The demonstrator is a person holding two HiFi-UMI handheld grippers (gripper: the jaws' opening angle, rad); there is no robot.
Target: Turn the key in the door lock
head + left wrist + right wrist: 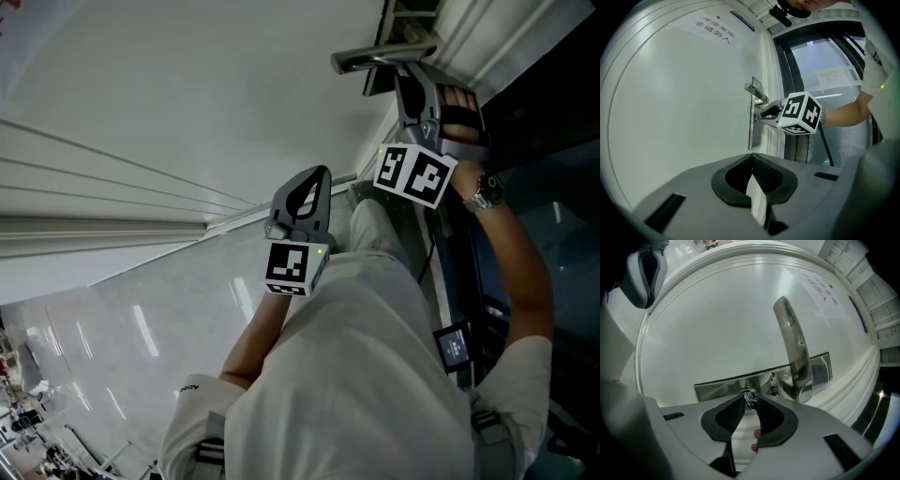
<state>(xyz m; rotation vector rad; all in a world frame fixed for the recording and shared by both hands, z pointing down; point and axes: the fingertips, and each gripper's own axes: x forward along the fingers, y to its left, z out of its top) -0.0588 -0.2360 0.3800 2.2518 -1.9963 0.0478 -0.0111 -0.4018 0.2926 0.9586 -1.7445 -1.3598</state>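
One door [684,103]: white, ahead of me.
Right gripper [750,401]: I have it clamped on the key [750,393].
Key: in the lock plate [719,383], lower centre, beside the handle [794,348].
Left gripper [751,158]: pinched together, empty.

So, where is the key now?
In the right gripper view the key sits pinched in the right tongs, at the lock plate, left of the handle.
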